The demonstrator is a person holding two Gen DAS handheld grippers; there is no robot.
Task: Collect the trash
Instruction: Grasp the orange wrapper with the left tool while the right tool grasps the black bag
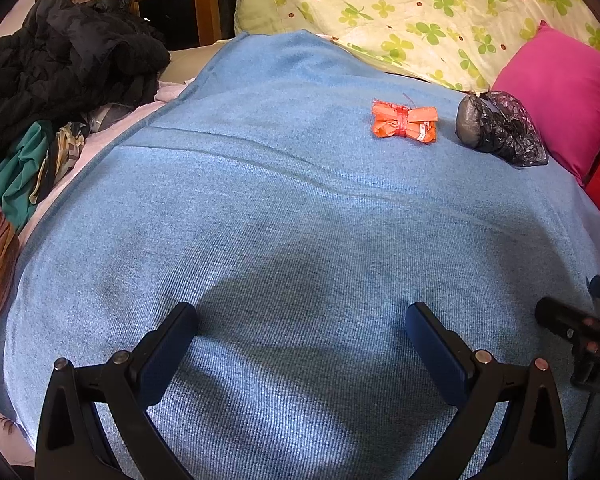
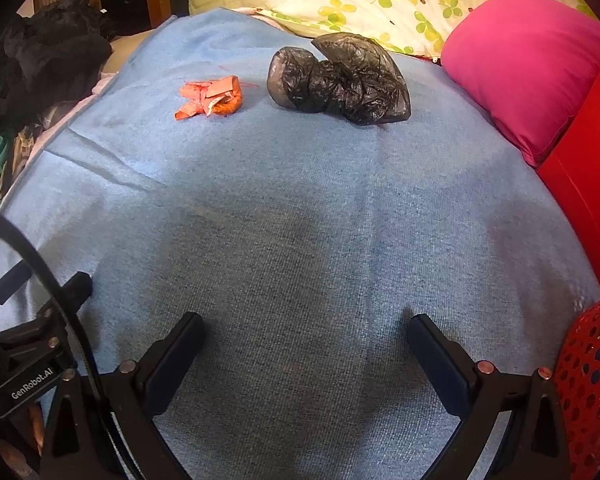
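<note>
Two claws: my left gripper (image 1: 300,320) and right gripper (image 2: 306,330), both spread wide, holding nothing, above the blue woven blanket (image 1: 260,200).
Trash: crumpled orange wrapper (image 1: 405,122) on the blanket, just beside the black crinkled plastic bag (image 1: 498,130).
Basket: red perforated plastic basket (image 2: 588,380) at the blanket's right edge.

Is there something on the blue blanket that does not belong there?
Yes, two things lie on the blue blanket: a crumpled orange wrapper and, just right of it, a scrunched black plastic bag near the pink pillow. Both look like trash.
</note>
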